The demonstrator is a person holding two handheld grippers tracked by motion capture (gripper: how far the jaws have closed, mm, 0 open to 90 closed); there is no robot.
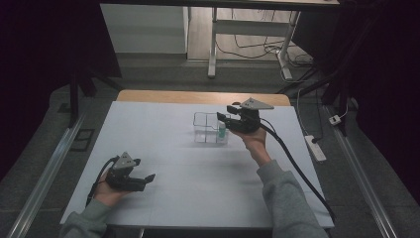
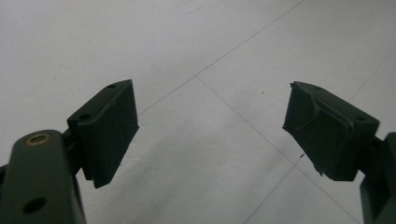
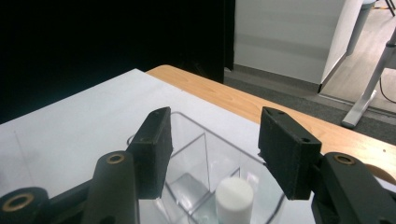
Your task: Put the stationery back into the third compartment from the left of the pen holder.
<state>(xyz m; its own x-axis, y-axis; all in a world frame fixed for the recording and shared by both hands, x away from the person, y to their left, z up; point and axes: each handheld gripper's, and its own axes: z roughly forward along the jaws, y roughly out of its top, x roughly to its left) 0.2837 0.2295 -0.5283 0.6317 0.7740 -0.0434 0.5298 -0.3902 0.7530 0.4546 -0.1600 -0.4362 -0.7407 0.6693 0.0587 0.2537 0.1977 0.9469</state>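
A clear plastic box (image 1: 205, 121) with compartments stands at the middle far part of the white table (image 1: 198, 183). A small green bottle (image 1: 222, 131) with a white cap stands upright in its right-hand compartment. My right gripper (image 1: 221, 119) hovers just over that bottle, open. In the right gripper view its jaws (image 3: 215, 128) stand apart above the white cap (image 3: 234, 198) and the box (image 3: 201, 144), touching neither. My left gripper (image 1: 143, 169) rests low at the near left of the table, open, with only bare tabletop between its pads (image 2: 212, 112).
A strip of wooden tabletop (image 1: 148, 95) shows past the white sheet's far edge. Beyond it stands a desk frame (image 1: 213, 44) with cables on the floor. A power strip (image 1: 315, 148) lies on the floor to the right.
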